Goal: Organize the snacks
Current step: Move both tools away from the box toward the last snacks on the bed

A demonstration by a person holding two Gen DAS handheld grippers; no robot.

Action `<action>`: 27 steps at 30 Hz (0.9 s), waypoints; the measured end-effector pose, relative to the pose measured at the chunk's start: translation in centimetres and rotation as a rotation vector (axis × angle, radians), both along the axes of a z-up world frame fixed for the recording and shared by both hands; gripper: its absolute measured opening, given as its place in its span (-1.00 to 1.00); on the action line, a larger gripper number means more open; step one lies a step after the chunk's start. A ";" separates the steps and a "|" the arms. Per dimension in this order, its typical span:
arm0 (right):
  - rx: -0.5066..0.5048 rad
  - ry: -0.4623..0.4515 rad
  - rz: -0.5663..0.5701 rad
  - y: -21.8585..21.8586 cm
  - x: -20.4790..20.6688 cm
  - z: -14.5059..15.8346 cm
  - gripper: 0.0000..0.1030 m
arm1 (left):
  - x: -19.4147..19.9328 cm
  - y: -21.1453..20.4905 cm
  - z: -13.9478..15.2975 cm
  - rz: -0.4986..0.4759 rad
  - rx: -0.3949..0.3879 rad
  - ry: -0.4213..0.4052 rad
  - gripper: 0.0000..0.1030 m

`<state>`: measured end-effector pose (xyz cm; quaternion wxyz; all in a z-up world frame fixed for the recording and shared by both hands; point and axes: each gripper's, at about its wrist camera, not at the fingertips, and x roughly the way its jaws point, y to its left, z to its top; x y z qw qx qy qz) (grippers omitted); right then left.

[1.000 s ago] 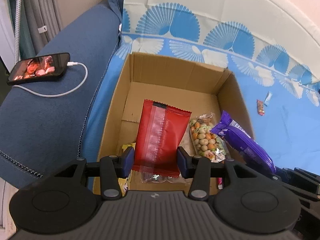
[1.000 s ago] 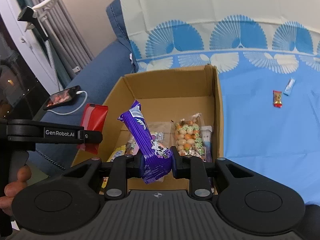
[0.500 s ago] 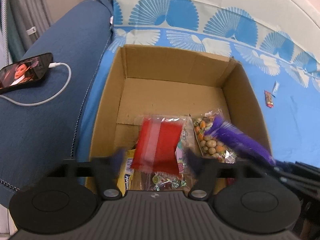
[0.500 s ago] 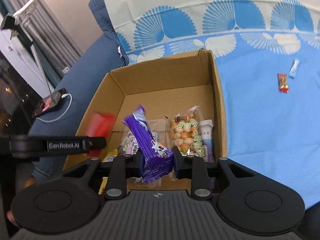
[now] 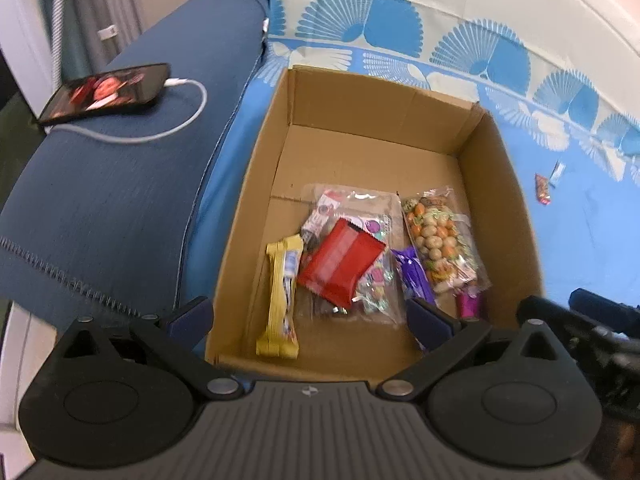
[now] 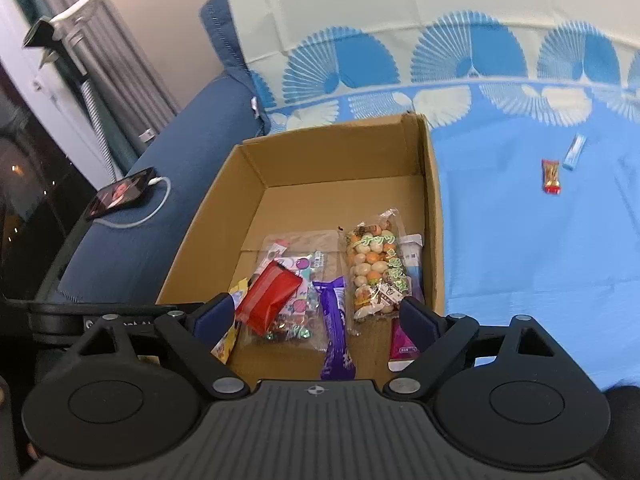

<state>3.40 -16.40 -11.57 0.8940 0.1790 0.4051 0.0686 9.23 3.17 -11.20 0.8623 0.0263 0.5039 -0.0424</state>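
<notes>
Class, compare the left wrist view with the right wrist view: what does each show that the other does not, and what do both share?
Only the left wrist view shows the yellow bar at full length.

Only the right wrist view shows the white-and-blue packet by the box's right wall and the magenta packet almost whole.

Both share the cardboard box, the red packet, purple bar, nut bag, phone and two loose snacks on the blue cloth. Each view's own tool stands open, holding nothing.
</notes>
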 end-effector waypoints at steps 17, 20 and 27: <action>-0.071 -0.131 -0.032 0.7 -7.2 3.6 0.88 | -8.1 -0.7 4.6 -0.039 0.020 -0.155 0.99; -0.075 -0.141 -0.027 0.9 -7.9 3.9 0.88 | -8.8 -0.7 4.9 -0.044 0.024 -0.167 0.99; -0.095 -0.165 -0.008 1.5 -8.9 4.6 0.91 | -9.5 -0.6 5.6 -0.046 0.022 -0.190 0.99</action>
